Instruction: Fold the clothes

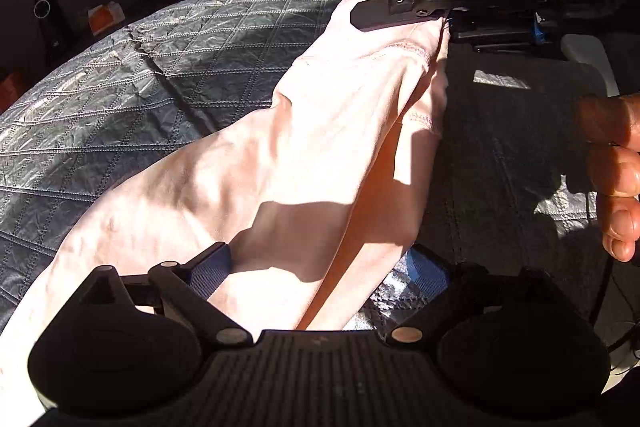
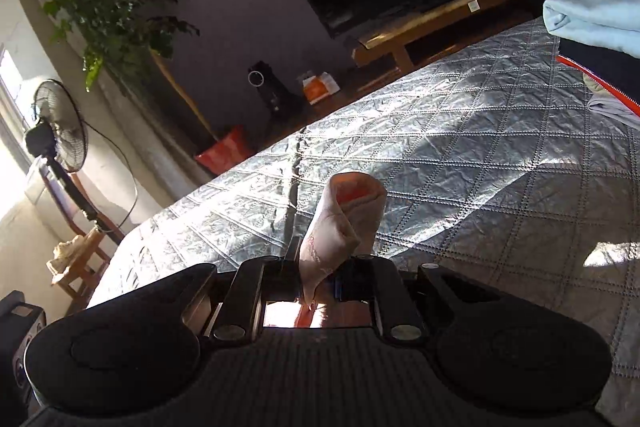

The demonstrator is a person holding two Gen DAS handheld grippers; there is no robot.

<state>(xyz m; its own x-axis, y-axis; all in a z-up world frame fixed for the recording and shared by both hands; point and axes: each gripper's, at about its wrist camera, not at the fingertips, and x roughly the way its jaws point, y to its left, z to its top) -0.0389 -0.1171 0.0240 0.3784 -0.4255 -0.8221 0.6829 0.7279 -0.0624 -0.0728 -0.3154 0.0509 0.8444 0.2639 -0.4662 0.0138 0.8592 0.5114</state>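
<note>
A pale pink garment (image 1: 320,147) lies stretched across the grey quilted bed cover (image 1: 120,107). In the left wrist view my left gripper (image 1: 320,267) is open, its blue-padded fingers (image 1: 210,275) spread either side of the garment's near end, which passes between them. My right gripper (image 1: 420,15) shows at the top right, shut on the garment's far hemmed edge. In the right wrist view my right gripper (image 2: 318,275) pinches a rolled-up bit of the pink garment (image 2: 344,223) above the bed cover (image 2: 480,167).
A stack of folded clothes, light blue (image 2: 600,11) over dark with an orange trim, sits at the bed's far right. A wooden bench (image 2: 440,23), a TV, a plant, a standing fan (image 2: 56,131) and a red bag (image 2: 224,151) stand beyond the bed. A hand (image 1: 616,179) is at right.
</note>
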